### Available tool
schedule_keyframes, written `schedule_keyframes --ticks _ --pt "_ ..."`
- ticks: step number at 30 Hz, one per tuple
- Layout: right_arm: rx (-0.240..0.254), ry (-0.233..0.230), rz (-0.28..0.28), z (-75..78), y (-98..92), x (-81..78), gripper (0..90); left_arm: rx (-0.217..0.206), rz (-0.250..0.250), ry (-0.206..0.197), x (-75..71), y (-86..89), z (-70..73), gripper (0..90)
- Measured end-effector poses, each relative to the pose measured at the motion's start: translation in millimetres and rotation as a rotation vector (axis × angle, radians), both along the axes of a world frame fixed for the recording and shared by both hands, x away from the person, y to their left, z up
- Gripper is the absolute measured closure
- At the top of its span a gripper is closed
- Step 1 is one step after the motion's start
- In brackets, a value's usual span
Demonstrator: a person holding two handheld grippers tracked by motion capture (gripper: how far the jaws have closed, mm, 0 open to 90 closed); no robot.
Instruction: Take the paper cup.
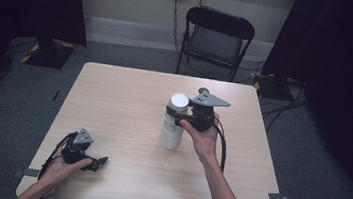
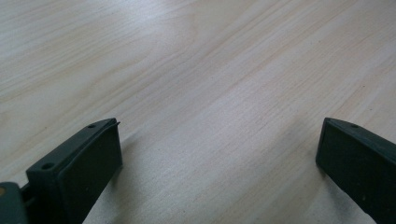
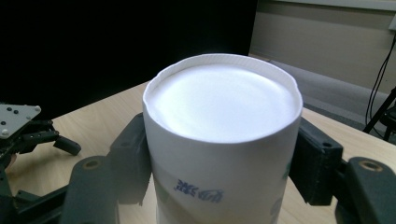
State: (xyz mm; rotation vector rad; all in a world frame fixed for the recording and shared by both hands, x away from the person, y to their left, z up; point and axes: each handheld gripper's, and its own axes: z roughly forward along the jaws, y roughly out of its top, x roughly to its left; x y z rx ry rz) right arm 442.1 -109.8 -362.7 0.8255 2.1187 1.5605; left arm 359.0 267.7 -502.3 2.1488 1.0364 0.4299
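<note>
A stack of white paper cups (image 1: 172,129) stands upside down near the middle of the wooden table (image 1: 125,93). My right gripper (image 1: 176,113) comes in from the right, and its jaws press on both sides of the top cup (image 3: 224,116), just below its upturned base. That cup carries a small blue print. My left gripper (image 1: 96,163) rests on the table near the front left corner. Its jaws stand wide apart with only bare wood (image 2: 210,93) between them. In the right gripper view the left gripper (image 3: 28,135) lies farther off at the left.
A black folding chair (image 1: 217,36) stands behind the table's far edge, with cables on the floor near it. Dark curtains hang at both sides. Two tape marks sit at the table's front corners.
</note>
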Motion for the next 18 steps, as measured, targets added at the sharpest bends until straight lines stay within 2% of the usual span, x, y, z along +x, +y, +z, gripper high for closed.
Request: schedule_keyframes --ticks 18 --pt "0.034 -0.034 -0.012 24.8 -3.2 -4.5 33.5 0.004 -0.005 0.006 2.0 -0.9 0.5 0.0"
